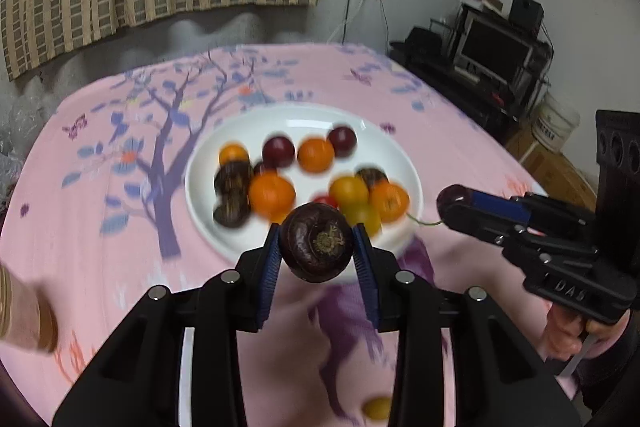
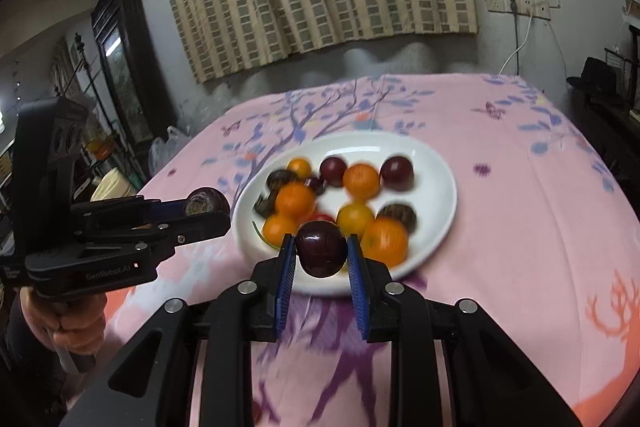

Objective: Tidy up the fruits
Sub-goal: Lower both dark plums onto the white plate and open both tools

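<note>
Left gripper point(image 1: 316, 247): jaws closed on a dark purple round fruit point(image 1: 316, 247), pinched across its middle by the blue ribbed pads point(image 1: 270, 263), its rough brown end turned toward the camera. The hold across the widest part probably keeps the round body from rolling out.

Right gripper point(image 2: 321, 254): jaws likewise closed on a smooth dark plum point(image 2: 321, 254), clamped between blue pads point(image 2: 357, 291) at its sides. Seen from the left wrist, this gripper point(image 1: 454, 201) points in from the right with the fruit at its tip.

Both fruits are carried above the near edge of a white plate point(image 1: 208, 219), apart from each other and clear of the cloth. Whether they are being taken from the plate or brought to it cannot be told.

On the plate lie the remaining fruits, loosely mixed: oranges point(image 1: 272, 197), yellow fruits point(image 1: 348, 191), red-purple plums point(image 1: 279, 151) and dark rough-skinned fruits point(image 1: 230, 183), several touching. A thin green stem point(image 1: 424, 222) sticks out past the plate's right rim.

The plate sits on a pink cloth printed with a tree point(image 2: 520, 211). One small yellow fruit point(image 1: 376, 409) lies on the cloth below the left gripper, off the plate. The crowded near rim is the likely obstacle: lowering either fruit there risks knocking its neighbours.
</note>
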`<state>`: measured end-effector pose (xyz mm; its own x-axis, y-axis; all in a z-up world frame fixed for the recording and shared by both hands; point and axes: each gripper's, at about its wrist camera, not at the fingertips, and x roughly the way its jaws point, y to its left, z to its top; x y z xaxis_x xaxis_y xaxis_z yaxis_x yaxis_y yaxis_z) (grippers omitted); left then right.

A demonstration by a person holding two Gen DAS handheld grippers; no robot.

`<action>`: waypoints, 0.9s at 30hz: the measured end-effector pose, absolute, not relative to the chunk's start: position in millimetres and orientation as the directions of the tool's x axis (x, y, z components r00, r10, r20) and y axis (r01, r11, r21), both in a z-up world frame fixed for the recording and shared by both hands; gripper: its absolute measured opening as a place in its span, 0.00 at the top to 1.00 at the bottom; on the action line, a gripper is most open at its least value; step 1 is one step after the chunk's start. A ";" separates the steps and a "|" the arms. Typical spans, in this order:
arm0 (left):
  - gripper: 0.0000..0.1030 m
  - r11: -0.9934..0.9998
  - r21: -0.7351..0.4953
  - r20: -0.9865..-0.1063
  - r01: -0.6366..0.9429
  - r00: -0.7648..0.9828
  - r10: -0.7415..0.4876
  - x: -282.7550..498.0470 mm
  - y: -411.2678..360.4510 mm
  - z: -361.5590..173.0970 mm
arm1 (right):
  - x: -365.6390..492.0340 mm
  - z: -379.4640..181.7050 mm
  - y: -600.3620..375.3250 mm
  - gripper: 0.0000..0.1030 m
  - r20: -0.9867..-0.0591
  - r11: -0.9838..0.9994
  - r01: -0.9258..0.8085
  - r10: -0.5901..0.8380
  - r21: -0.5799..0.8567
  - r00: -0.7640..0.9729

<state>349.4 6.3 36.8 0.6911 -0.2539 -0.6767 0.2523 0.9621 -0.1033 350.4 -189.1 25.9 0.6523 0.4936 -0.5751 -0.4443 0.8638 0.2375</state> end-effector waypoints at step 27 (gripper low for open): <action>0.05 0.999 -0.032 -0.656 0.012 0.754 -0.030 345.3 29.1 31.4 | 345.9 12.2 -181.9 0.14 -0.601 0.874 -0.432 0.472 0.222 0.646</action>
